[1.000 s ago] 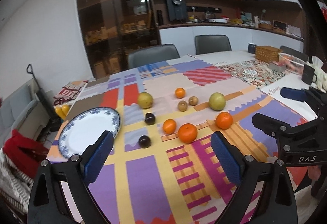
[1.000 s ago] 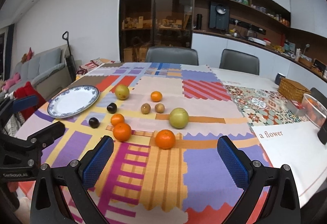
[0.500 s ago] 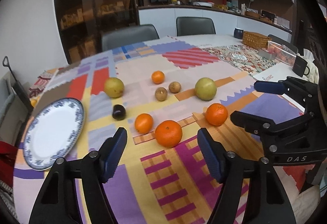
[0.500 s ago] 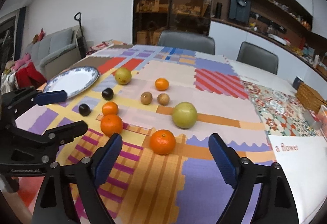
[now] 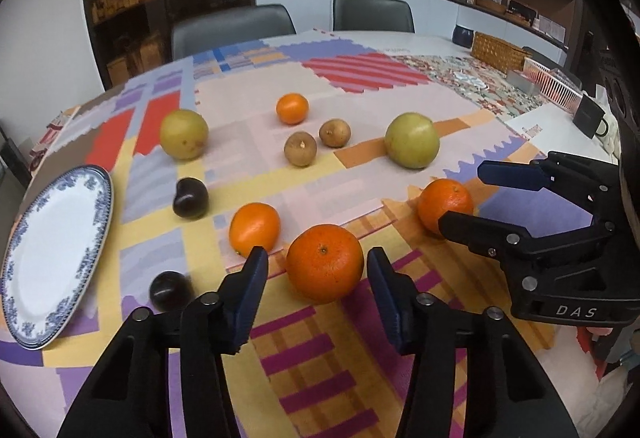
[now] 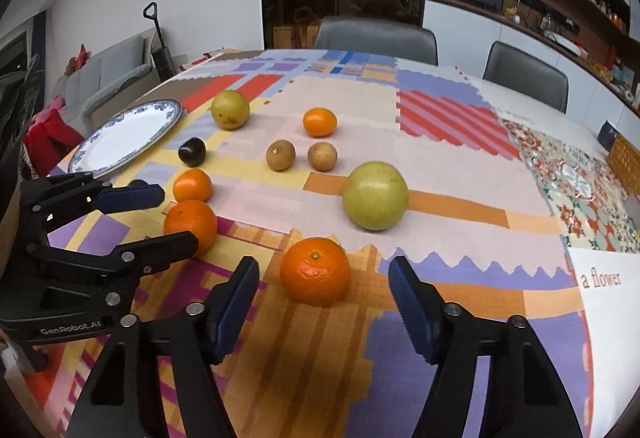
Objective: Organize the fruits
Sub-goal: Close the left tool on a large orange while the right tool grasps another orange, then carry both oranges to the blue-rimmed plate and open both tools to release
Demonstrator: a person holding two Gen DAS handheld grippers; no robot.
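Note:
Several fruits lie on a patchwork tablecloth. In the left wrist view my left gripper is open, its blue pads on either side of a large orange without touching it. In the right wrist view my right gripper is open around another orange, also apart from it. A smaller orange, two dark plums, two green-yellow round fruits, two small brown fruits and a far small orange lie around. A blue-rimmed white plate stands at the left.
The right gripper's body shows at the right in the left wrist view; the left gripper's body shows at the left in the right wrist view. Two grey chairs stand behind the table. A wicker basket and a pink tray sit far right.
Both grippers have moved forward and down toward the fruits and their jaws have narrowed. Each now brackets an orange. No fruit has moved.

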